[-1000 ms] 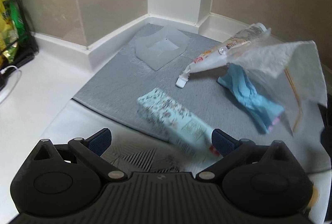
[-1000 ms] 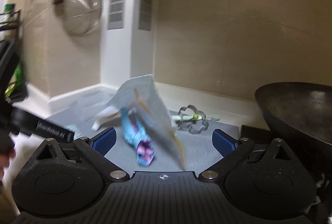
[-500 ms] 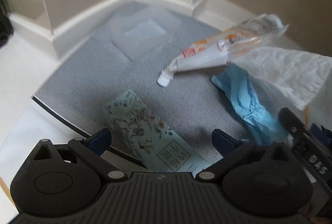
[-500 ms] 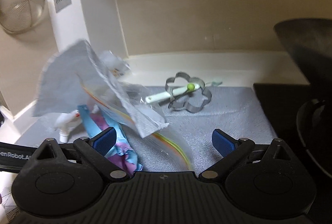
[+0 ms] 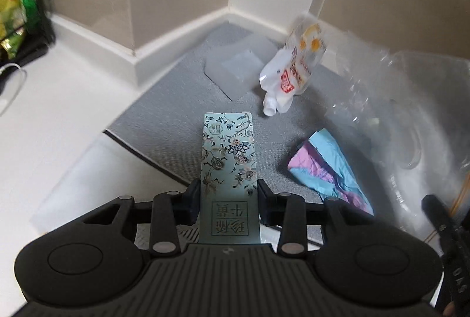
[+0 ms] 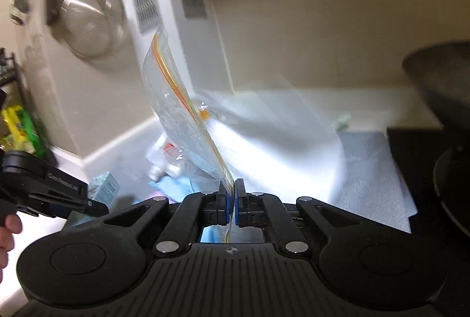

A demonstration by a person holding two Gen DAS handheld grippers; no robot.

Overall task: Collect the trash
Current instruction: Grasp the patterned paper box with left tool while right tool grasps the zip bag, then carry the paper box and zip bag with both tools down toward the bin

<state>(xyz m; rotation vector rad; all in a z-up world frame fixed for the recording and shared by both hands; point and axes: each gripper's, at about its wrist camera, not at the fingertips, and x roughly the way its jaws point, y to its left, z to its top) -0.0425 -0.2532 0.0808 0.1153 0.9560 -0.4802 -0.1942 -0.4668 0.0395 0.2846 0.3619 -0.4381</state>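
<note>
A pale teal floral box lies lengthwise across the near edge of the grey mat, one end reaching off it. Toward the mat's back corner a white spouted pouch with red and orange print tilts spout-down, beside a flat translucent square sheet; a crumpled blue and pink wrapper rests nearer the mat's right side. A clear zip bag with an orange seal strip stands upright above the mat, its mouth edge up.
</note>
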